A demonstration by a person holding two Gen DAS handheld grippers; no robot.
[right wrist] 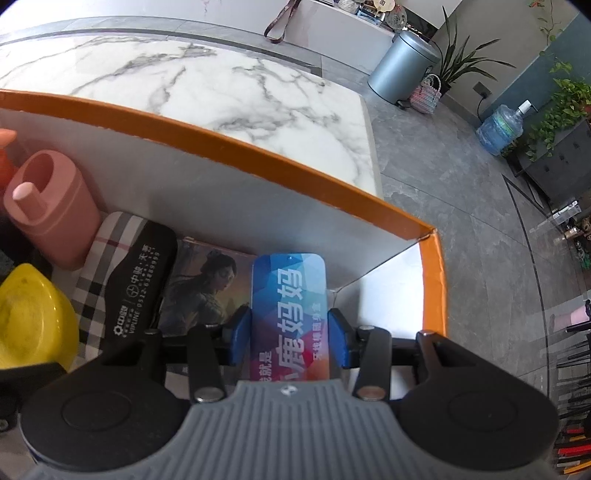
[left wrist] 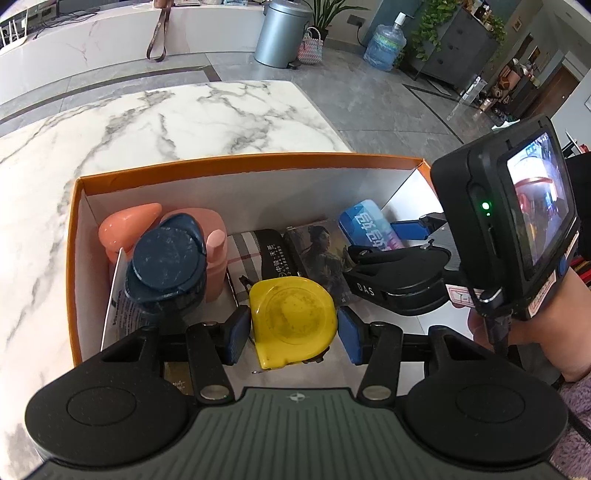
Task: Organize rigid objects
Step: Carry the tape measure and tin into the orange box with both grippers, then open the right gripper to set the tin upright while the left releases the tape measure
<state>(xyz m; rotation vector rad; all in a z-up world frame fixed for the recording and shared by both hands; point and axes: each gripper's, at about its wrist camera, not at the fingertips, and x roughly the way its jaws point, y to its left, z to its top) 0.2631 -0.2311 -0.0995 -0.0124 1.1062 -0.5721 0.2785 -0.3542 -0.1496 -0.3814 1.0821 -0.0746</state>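
Observation:
An orange box [left wrist: 236,164] with white inner walls sits on the marble table. My left gripper [left wrist: 293,330] is inside it, shut on a yellow tape measure [left wrist: 291,321]. My right gripper [right wrist: 290,338] is shut on a blue tin [right wrist: 290,314] with Chinese print, held over the box's right end; the tin also shows in the left wrist view [left wrist: 367,225]. In the box lie a pink container [right wrist: 51,210], a dark blue round-lidded item [left wrist: 166,258], a black case [right wrist: 138,291] on a plaid case [right wrist: 110,236], and a picture card [right wrist: 207,280].
The marble table [left wrist: 166,118] extends beyond the box to the left and far side. On the grey floor past it stand a metal bin [left wrist: 280,33], a woven basket [left wrist: 310,46] and a water jug [left wrist: 384,46]. The box's orange rim [right wrist: 258,155] runs close ahead of the right gripper.

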